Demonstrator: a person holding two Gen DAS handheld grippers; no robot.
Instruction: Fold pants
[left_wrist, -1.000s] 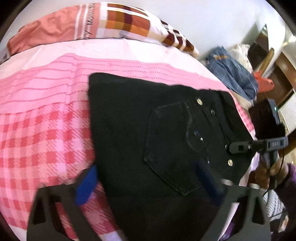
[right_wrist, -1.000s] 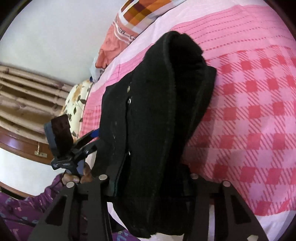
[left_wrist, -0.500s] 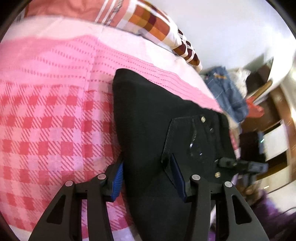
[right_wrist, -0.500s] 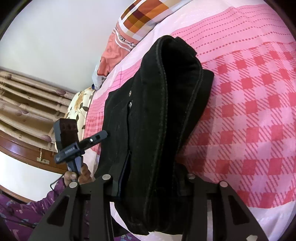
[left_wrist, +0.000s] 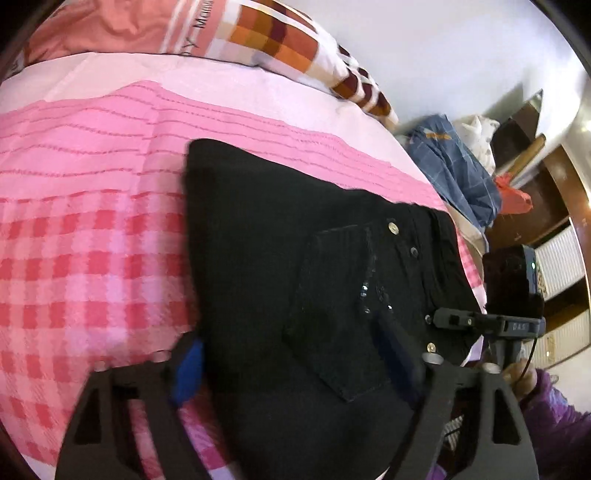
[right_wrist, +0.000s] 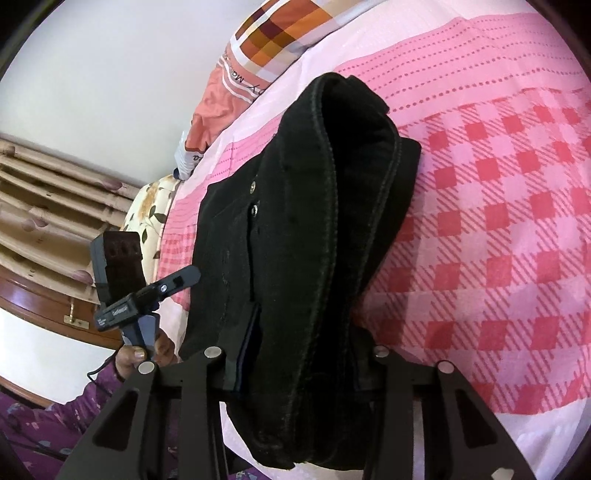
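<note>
Widening again after a half-second pinch, the left tool (left_wrist: 295, 363) straddles the folded black pants (left_wrist: 295, 258) ungripped; right tool (right_wrist: 295, 363) clamps their bunched edge on the bed (right_wrist: 498, 221)

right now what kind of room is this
Most likely a bedroom. The black pants lie on a bed covered by a pink checked sheet, with a plaid pillow at its head by the white wall, and a heap of clothes beside wooden furniture.
</note>
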